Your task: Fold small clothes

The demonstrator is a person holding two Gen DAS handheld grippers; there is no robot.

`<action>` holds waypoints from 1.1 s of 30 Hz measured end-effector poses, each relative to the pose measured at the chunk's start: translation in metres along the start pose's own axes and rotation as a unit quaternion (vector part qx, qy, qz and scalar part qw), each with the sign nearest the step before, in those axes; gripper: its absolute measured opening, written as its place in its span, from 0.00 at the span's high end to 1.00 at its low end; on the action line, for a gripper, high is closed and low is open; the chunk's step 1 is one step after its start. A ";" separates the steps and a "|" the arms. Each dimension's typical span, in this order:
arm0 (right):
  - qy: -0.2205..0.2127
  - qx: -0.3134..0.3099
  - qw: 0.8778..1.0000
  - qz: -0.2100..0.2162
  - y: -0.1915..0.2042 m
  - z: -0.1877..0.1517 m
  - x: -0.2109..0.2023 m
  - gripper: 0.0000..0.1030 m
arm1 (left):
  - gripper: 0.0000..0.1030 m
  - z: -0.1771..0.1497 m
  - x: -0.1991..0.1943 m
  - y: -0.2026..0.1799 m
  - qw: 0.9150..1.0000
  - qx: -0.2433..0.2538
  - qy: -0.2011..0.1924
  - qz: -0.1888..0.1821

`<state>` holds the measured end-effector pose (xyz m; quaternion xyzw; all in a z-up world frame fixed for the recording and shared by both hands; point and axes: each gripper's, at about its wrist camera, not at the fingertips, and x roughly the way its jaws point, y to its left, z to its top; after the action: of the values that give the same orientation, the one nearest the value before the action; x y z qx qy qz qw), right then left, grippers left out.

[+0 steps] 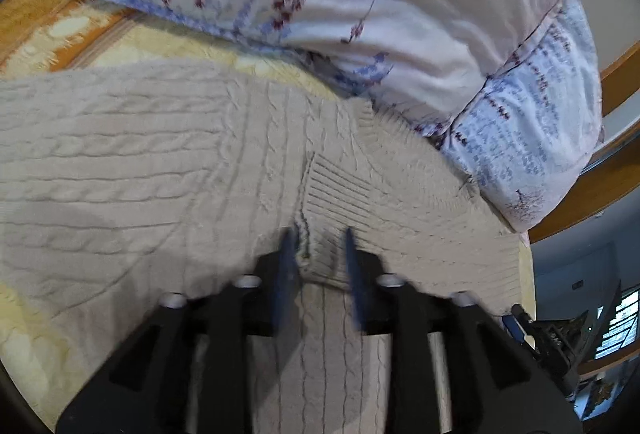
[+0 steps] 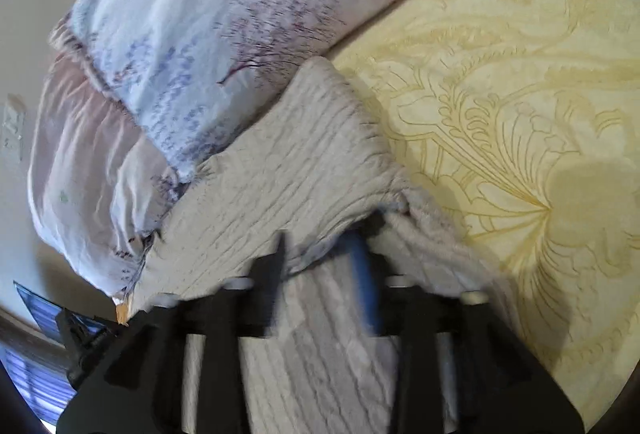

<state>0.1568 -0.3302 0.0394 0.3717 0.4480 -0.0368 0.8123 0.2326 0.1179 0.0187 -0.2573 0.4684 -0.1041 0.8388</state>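
A cream cable-knit sweater point(image 1: 168, 162) is lying spread on the pale yellow embossed bedspread point(image 2: 520, 82), touching the flowered pink and blue pillow point(image 1: 360, 14).

The left gripper point(image 1: 320, 254) is standing partly open, its blue fingers on each side of the ribbed cuff point(image 1: 332, 202), and they are not pressing it.

The right gripper point(image 2: 320, 254) is also partly open over a raised fold of knit; one finger seems to be under the cloth, but blur is hiding whether it pinches.

It looks like a fold is being laid down. Next, both claws will probably need a new hold on an edge.
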 end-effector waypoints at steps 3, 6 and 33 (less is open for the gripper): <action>-0.016 -0.024 1.000 -0.009 0.007 -0.006 -0.010 0.35 | 0.41 -0.006 -0.032 0.013 1.000 0.000 -0.027 -0.016; -0.010 -0.062 0.998 0.005 0.019 -0.016 -0.011 0.34 | 0.40 -0.015 -0.078 0.049 0.998 -0.022 -0.063 -0.012; 0.024 -0.135 0.987 0.086 0.033 -0.043 -0.001 0.23 | 0.89 -0.031 -0.169 0.289 0.903 -0.382 -0.196 -0.013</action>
<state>0.1393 -0.2796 0.0452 0.2963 0.4344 0.1025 0.8444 0.0958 0.4221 -0.0238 -0.5790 0.2953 0.1245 0.7497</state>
